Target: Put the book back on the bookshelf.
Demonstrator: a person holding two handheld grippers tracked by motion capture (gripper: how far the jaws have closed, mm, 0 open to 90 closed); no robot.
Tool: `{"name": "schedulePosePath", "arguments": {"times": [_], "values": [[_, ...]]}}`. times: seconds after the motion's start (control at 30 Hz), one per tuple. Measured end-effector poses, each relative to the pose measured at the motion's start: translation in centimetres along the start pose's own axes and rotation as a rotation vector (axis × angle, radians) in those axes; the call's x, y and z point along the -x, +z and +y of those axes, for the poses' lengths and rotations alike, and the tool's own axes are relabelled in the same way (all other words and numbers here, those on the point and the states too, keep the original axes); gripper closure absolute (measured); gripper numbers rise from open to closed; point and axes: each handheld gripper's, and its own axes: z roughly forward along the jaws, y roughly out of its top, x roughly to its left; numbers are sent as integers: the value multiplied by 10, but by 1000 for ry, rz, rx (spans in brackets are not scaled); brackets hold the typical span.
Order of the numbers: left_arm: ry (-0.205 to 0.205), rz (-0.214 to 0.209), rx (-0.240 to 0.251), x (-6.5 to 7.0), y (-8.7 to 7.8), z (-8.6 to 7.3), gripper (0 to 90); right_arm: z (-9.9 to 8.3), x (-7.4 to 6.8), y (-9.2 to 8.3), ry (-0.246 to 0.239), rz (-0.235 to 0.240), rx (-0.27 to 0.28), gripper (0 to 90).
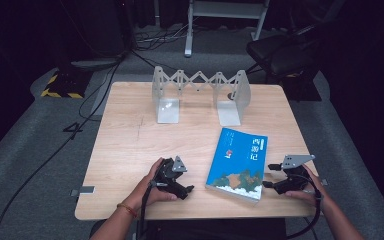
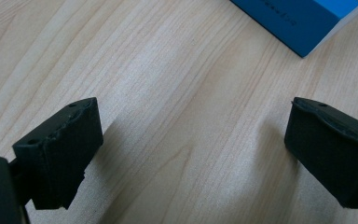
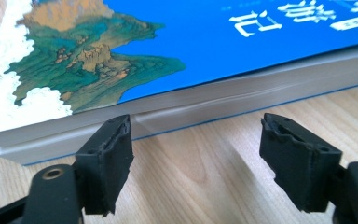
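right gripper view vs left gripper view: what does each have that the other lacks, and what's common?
Right gripper view alone: the book's cover art, green and orange hills with white cloud, white title characters, and its page edge lying close in front of the right gripper, jaws open.

Left gripper view alone: mostly bare table ahead of the left gripper, with one blue corner of the book at top right.

Both: open black jaws, light wood tabletop, the blue book.
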Motion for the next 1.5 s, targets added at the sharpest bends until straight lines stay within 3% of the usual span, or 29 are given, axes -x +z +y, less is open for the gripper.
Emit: {"name": "schedulePosePath", "arguments": {"times": [0.43, 0.67, 0.87, 1.0, 1.07, 1.13, 1.2, 1.27, 1.37, 1.4, 1.5], "values": [[16, 9, 15, 1, 0, -1, 47, -2, -4, 7, -25, 16, -61, 267], [5, -4, 5, 2, 0, 0, 57, -1, -4, 3, -18, 16, -26, 267], [38, -39, 7, 8, -2, 3, 190, 2, -3, -4, 15, 28, 28, 267], [90, -65, 18, 17, -4, 11, 179, 4, -4, -6, 35, 24, 42, 267], [56, -82, 61, 21, -5, 16, 166, 5, -4, -7, 47, 26, 52, 267], [105, -82, 65, 29, -7, 24, 171, 5, -5, -7, 57, 23, 55, 267], [110, -88, 78, 34, -7, 27, 175, 6, -5, -8, 60, 20, 55, 267], [118, -118, 93, 49, -5, 39, 182, 6, -5, -8, 85, 24, 42, 268], [163, -145, 107, 70, 1, 55, 189, 8, -7, -9, 82, 12, 48, 273], [163, -145, 107, 70, 1, 55, 189, 9, -7, -9, 82, 13, 53, 283], [246, -163, 114, 91, 12, 71, 194, 11, -9, -12, 85, 13, 69, 315]]}}
